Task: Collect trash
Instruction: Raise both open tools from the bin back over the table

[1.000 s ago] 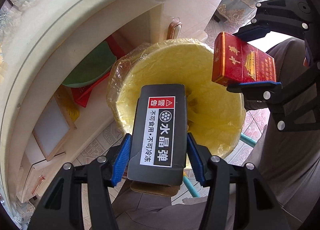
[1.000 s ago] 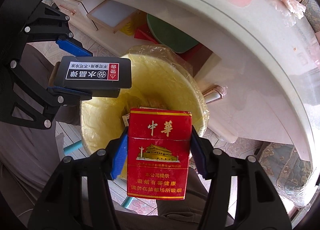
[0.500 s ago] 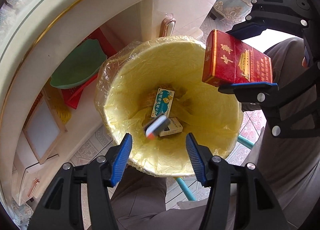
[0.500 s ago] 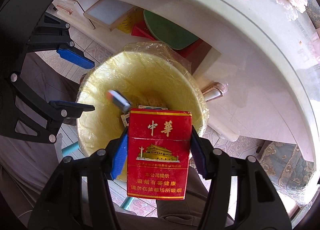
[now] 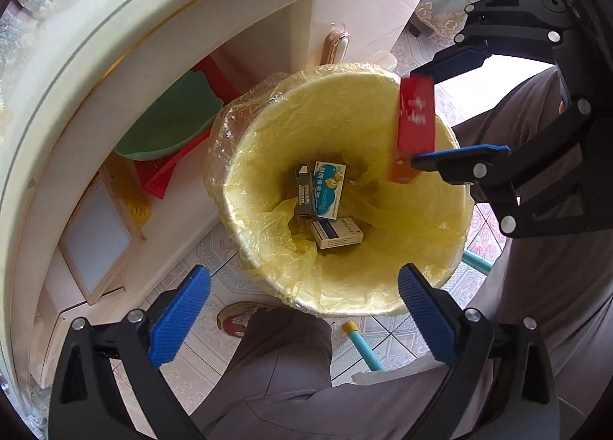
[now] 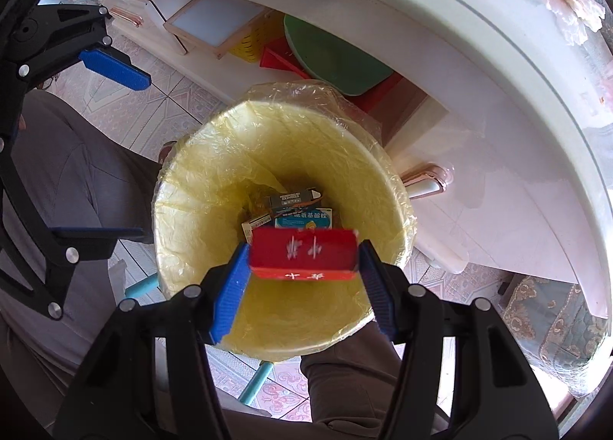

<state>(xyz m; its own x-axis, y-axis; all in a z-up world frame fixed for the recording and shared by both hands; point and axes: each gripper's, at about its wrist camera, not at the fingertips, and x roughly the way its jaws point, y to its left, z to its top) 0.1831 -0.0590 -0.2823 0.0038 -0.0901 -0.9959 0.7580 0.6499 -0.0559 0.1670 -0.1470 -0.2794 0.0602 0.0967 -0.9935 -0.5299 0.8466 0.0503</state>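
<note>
Three boxes lie in yellow-lined bin [image 5: 268,156] btm; left gripper [image 5: 302,309] spread, empty, poised over rim. Right-wrist view: right gripper [image 6: 302,267] spread, red cigarette pack [image 6: 304,254] blurred between pads, apparently dropping binward, centred over opening.

Left gripper [image 5: 304,319]: black two-finger frame, blue ribbed pads [image 5: 180,316]; jaws spread wide apart, nothing between them; fingers point downward. In the right wrist view it enters from the left edge [image 6: 111,152], its two blue pads well separated.

Right gripper [image 6: 302,286]: same build, blue pads [image 6: 228,290]; jaws parted, pads set slightly off whatever lies between them, contact not resolvable owing to blur. In the left wrist view it enters from the right edge [image 5: 458,104], jaws visibly apart.

Person's legs [image 5: 291,375]: grey trousers, beneath both grippers. One foot [image 5: 237,317]: reddish shoe, flat on the floor.
</note>
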